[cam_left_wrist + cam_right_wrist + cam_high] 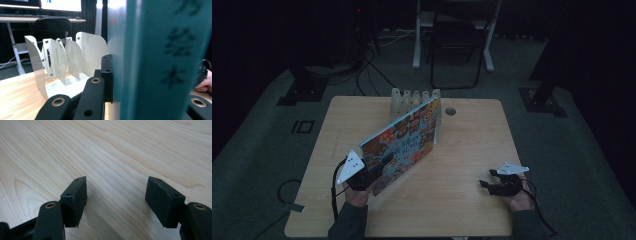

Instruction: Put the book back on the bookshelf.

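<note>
Dim room, wood table, white rack at the back.
Left gripper clamped the book, rack straight ahead of its jaws; right gripper sat released, farther off.

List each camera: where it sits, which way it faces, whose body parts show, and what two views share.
High view: above the person's side, facing forward and down on the wooden table; forearms and both grippers show.
Left gripper view: on the left gripper, facing the white divider rack; jaws clamp the picture book.
Right gripper view: on the right gripper, facing down at bare tabletop; jaws apart.
Shared: high and left gripper views both show book and rack.
</note>
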Tool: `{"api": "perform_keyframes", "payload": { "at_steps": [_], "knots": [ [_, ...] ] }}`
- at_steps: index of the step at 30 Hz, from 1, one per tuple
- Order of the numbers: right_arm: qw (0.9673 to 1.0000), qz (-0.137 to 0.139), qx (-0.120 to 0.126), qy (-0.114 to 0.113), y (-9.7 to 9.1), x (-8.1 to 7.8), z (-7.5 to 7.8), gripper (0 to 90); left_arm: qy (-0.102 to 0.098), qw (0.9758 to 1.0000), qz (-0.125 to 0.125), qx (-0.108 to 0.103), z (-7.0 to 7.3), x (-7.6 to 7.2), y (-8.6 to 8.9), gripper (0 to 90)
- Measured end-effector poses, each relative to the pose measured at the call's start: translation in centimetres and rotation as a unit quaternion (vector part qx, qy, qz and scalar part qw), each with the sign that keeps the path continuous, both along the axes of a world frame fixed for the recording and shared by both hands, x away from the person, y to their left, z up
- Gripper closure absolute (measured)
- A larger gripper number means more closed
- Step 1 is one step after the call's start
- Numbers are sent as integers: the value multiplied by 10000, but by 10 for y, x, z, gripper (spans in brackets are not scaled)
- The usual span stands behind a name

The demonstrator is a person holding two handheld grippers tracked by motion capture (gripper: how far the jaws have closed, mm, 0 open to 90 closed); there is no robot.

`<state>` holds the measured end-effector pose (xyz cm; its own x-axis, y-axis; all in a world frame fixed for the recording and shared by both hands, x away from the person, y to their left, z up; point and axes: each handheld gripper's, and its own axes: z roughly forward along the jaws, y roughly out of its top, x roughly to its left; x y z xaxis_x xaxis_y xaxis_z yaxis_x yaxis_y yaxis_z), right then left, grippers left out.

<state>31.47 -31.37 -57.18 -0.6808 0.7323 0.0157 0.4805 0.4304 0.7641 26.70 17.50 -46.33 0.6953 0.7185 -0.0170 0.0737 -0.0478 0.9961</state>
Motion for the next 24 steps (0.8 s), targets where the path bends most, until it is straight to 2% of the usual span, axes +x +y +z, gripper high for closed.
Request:
{"api": "perform_keyframes", "payload": {
  "at_steps": [3, 24],
  "knots": [
    [10000, 1, 1, 1, 0, 0, 0, 333, -22, 10000, 31, 57, 1, 0, 2, 815],
    [10000, 4, 7, 4, 0, 0, 0, 333, -30, 9996, 289, -34, 6, -1, 11, 815]
  ]
}}
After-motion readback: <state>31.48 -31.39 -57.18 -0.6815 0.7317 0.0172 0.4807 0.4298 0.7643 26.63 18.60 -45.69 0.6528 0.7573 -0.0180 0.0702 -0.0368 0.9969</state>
